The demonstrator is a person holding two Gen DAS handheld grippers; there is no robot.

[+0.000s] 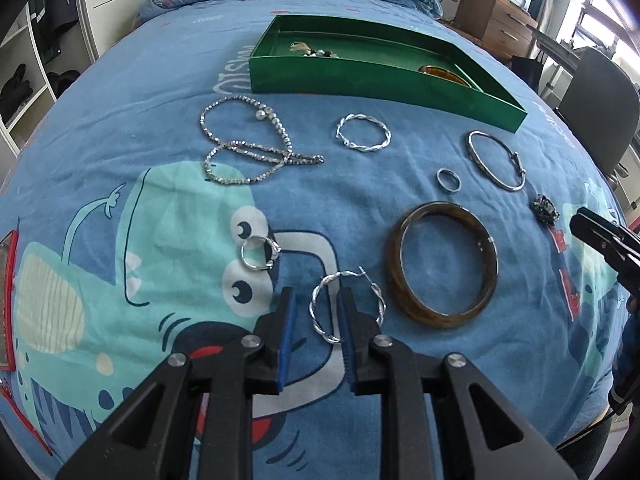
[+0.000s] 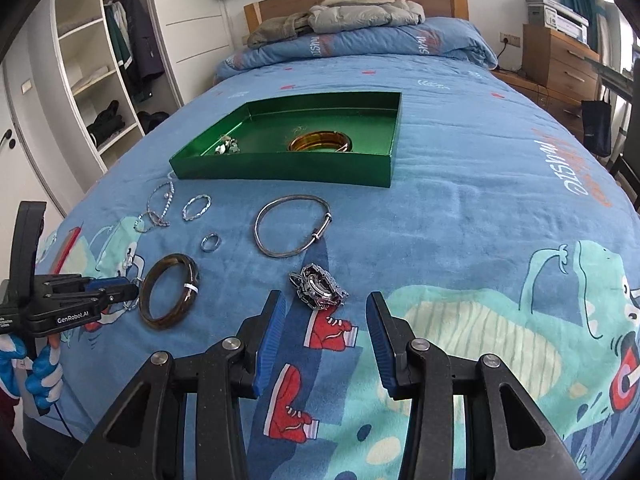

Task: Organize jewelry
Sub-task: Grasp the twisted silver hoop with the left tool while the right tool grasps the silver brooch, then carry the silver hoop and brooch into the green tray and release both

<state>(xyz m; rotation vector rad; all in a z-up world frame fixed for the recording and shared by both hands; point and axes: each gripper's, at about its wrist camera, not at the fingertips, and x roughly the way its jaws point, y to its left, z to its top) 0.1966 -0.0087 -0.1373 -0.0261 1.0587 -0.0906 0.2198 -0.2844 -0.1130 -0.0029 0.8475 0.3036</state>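
My left gripper (image 1: 316, 300), jaws narrow, straddles the twisted hoop's (image 1: 347, 307) rim; my right gripper (image 2: 326, 304) gapes before the dark brooch (image 2: 318, 286).

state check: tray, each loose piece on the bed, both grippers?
green tray: open, holds an amber bangle and a small bead cluster
rhinestone necklace: loose on bedspread
far twisted hoop: flat
silver bangle: flat
small ring: flat
stone ring: flat
brown bangle: flat
dark chain piece: heaped
near twisted hoop: flat, rim between left fingers
left gripper: open
right gripper: open, empty
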